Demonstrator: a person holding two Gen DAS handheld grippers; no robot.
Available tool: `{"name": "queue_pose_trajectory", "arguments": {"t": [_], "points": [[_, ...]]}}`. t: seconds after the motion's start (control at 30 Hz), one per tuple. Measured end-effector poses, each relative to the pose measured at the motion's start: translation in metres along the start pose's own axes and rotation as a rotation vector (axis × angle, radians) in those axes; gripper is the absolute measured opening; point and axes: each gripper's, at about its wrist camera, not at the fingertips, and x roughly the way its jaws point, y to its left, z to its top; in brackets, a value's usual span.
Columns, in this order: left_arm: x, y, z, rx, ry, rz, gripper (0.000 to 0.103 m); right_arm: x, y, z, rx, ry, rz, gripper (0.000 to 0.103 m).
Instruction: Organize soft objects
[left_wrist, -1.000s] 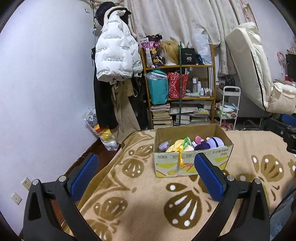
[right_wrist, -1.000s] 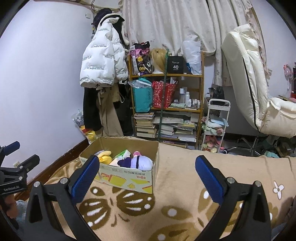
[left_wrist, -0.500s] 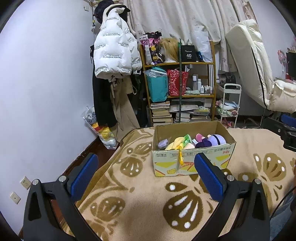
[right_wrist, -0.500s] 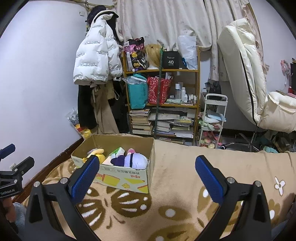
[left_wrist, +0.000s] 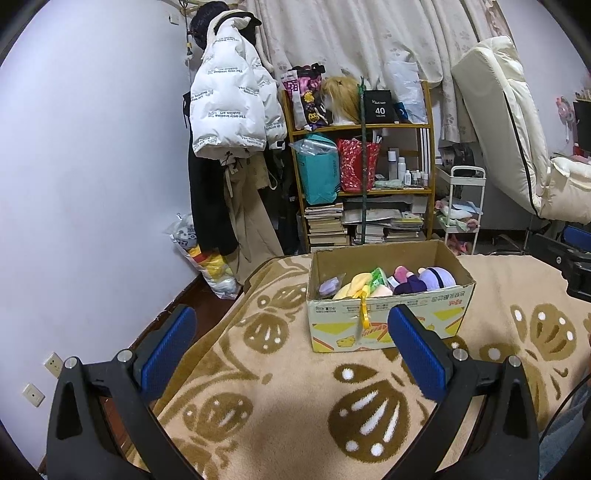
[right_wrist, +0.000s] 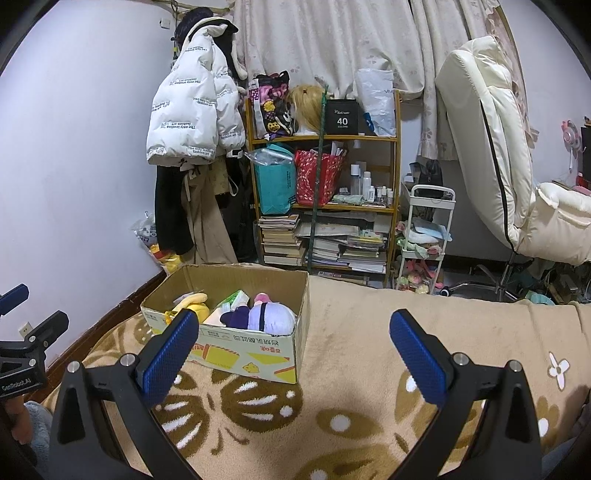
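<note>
My left gripper (left_wrist: 291, 341) spread, empty; right gripper (right_wrist: 291, 341) same, both hovering over blanket (left_wrist: 280, 387); cardboard box (left_wrist: 388, 317) just ahead holds plush toys (left_wrist: 434, 278) piled inside, likely gathered there for tidying; nothing loose nearby.

Even indoor light fills the room, soft, with no harsh glare. The plain lilac wall (left_wrist: 92, 184) bows hard toward the black fisheye corners. Focus stays sharp throughout, shadows faint on the beige patterned blanket (right_wrist: 351, 369).
</note>
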Motion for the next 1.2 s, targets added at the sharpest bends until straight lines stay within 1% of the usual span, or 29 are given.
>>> {"name": "queue_pose_trajectory", "arguments": {"t": [1.2], "points": [[0.0014, -0.0001, -0.0007, -0.008, 0.009, -0.011, 0.102, 0.0035, -0.0001, -0.0018, -0.003, 0.009, 0.002, 0.103]]}}
